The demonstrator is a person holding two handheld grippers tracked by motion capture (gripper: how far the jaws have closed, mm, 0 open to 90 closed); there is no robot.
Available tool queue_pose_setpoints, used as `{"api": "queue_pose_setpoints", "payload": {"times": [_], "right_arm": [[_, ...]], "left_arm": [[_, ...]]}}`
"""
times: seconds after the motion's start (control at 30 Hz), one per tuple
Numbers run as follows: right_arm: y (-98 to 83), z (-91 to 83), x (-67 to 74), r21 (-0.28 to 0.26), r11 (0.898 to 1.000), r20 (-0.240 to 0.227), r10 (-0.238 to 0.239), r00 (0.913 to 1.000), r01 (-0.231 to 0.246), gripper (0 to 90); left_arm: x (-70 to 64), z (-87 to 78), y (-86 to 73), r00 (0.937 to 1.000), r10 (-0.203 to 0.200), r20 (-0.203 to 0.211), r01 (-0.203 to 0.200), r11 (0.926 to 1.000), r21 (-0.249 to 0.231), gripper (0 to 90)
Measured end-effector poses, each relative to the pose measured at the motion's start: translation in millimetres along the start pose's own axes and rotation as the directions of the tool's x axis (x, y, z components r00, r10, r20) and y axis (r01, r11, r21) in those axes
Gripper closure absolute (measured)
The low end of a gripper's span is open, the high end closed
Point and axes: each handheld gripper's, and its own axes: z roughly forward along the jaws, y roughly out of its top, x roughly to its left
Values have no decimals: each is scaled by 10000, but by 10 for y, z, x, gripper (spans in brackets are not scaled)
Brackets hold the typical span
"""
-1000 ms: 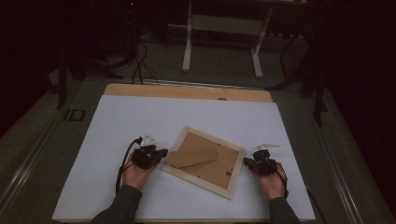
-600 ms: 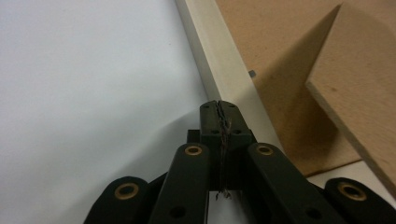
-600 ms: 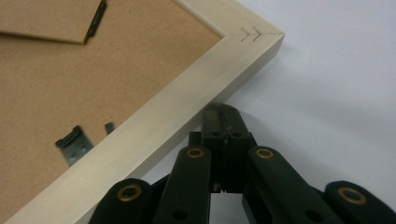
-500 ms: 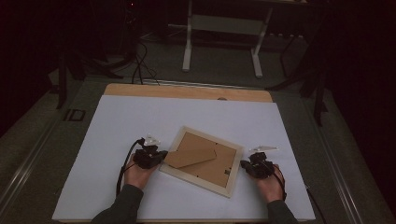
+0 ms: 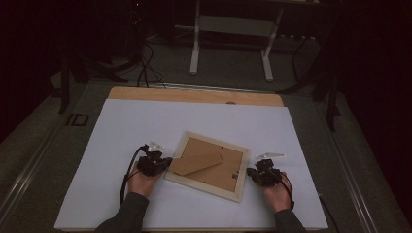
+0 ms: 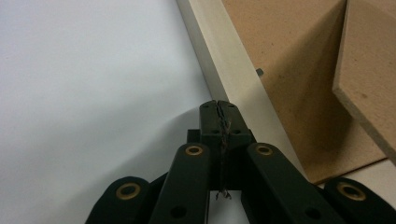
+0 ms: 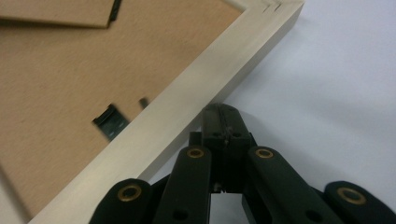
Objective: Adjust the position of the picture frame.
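Note:
A pale wooden picture frame [image 5: 209, 165] lies face down on the white table sheet, its brown backing board [image 6: 299, 74] up and its fold-out stand [image 5: 197, 162] partly raised. My left gripper [image 5: 165, 162] is shut with nothing in it, its tip [image 6: 218, 105] against the frame's left rail [image 6: 224, 70]. On the other side, my right gripper [image 5: 251, 173] is also shut and empty, its tip [image 7: 220, 112] touching the frame's right rail [image 7: 187, 112]. A small black turn clip [image 7: 110, 122] sits on the backing near that rail.
The white sheet [image 5: 145, 126] covers a wooden table whose bare far edge [image 5: 194, 94] shows. Beyond it are a dark floor, cables [image 5: 145, 68] and a white stand [image 5: 233, 29]. A cable [image 5: 127, 174] trails from the left gripper.
The right gripper has slid left up to the frame's right rail. The left gripper has stayed at the left rail, and the frame has barely moved.

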Motion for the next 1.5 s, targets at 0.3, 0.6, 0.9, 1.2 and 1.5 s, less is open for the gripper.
{"api": "queue_pose_setpoints", "payload": {"times": [0.3, 0.6, 0.9, 1.2, 1.5], "right_arm": [[-28, -28, 134, 323, 9990, -258, -304, 9992, 312, 900], [-79, -60, 271, 461, 9980, -97, -432, 9990, 436, 900], [-87, -51, 297, 448, 9987, -404, -238, 9989, 256, 900], [12, 43, 232, 245, 9997, -550, -53, 9985, 67, 900], [110, 122, 204, 162, 9998, -476, -129, 9988, 137, 900]], "left_arm": [[42, -35, -16, 9997, -215, -129, 216, 9998, 41, 900], [69, -56, -31, 9993, -350, -163, 350, 9994, 29, 900], [94, -86, -52, 9986, -482, -232, 483, 9988, 43, 900], [92, -119, -84, 9965, -645, -522, 646, 9979, -6, 900], [50, -190, -122, 9947, -716, -741, 737, 9969, 258, 900]]}}
